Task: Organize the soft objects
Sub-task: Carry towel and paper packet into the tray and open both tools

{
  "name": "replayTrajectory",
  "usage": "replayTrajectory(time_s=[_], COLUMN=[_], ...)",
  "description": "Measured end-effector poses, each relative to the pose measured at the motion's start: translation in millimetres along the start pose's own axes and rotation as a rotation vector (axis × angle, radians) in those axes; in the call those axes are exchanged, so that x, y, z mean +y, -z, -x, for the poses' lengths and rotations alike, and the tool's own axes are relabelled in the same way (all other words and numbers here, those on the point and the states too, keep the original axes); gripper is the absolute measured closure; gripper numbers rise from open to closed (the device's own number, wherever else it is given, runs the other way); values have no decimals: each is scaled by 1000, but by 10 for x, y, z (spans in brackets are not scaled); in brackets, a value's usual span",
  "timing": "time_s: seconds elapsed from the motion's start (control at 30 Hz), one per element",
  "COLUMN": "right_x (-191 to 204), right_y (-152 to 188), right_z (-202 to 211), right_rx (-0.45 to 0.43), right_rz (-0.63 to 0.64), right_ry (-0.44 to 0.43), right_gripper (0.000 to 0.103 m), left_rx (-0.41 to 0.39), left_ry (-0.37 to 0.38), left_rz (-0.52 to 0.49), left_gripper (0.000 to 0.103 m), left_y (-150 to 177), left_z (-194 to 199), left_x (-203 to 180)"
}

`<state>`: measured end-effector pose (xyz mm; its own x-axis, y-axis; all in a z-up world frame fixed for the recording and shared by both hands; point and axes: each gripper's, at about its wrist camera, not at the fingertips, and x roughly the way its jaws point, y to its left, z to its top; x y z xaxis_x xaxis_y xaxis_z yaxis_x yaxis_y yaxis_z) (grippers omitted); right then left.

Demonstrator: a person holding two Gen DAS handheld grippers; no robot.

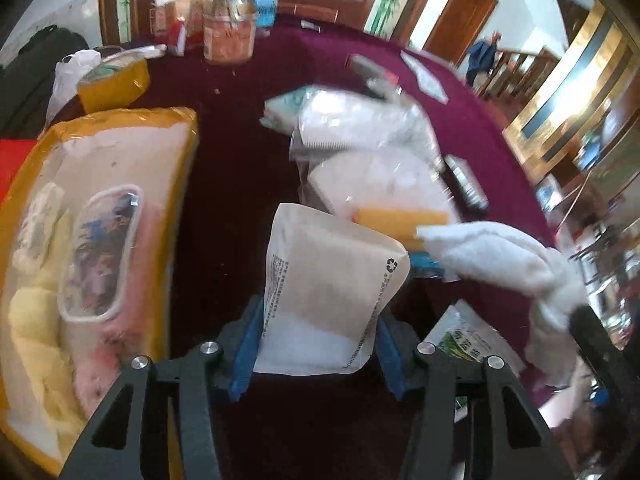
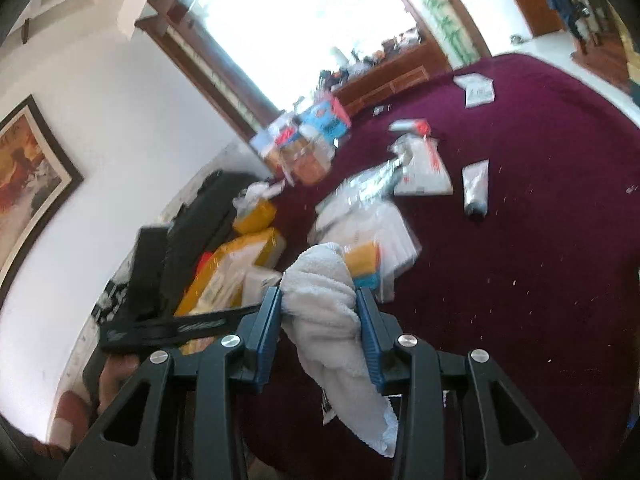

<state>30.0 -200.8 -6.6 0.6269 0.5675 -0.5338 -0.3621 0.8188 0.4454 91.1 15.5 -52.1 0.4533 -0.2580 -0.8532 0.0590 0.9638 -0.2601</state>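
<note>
My left gripper [image 1: 316, 328] is shut on a beige paper pouch [image 1: 332, 280] and holds it above the dark red tablecloth [image 1: 232, 184]. My right gripper [image 2: 320, 320] is shut on a white towel [image 2: 320, 300], which hangs down between the fingers; the towel also shows in the left wrist view [image 1: 500, 260], at the right. Clear-wrapped white packs [image 1: 372, 160] lie stacked just beyond the pouch, with a yellow pack [image 1: 400, 216] at their near edge. A large yellow-edged wet-wipe pack [image 1: 92, 248] lies at the left.
A jar with a red lid [image 1: 230, 28], boxes and a small yellow pack [image 1: 112, 84] stand at the table's far side. A tube [image 2: 476, 188] and flat packets [image 2: 424, 172] lie on the cloth. A black bag [image 2: 200, 216] sits by the wall.
</note>
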Motion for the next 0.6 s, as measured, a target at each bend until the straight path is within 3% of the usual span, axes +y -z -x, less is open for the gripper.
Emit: replayTrajectory(time_s=[0.1,0.17,0.23,0.43,0.53,0.6], right_x=[110,196,287,677,705,712], right_y=[-56,-79,-102,-247,-328,-395], right_z=[52,39,63,39,-25,-58], right_rx=[-38,-55,-80,-135,-109,-107], right_rz=[10,29,38,104,67,53], right_ry=[-11,45,20,2,-122,-83], right_gripper=[67,67,67,66,66,66], left_rx=[-13,-27,-43,-88,-91,-90], left_ry=[69,100,130,120,116,124], left_rz=[29,51,76,132,149,154], left_gripper=[48,48,48,48,48,48], left_y=[5,38,77,162,173,170], left_z=[259,447,617,924,924,907], left_x=[66,139,247,592,662,674])
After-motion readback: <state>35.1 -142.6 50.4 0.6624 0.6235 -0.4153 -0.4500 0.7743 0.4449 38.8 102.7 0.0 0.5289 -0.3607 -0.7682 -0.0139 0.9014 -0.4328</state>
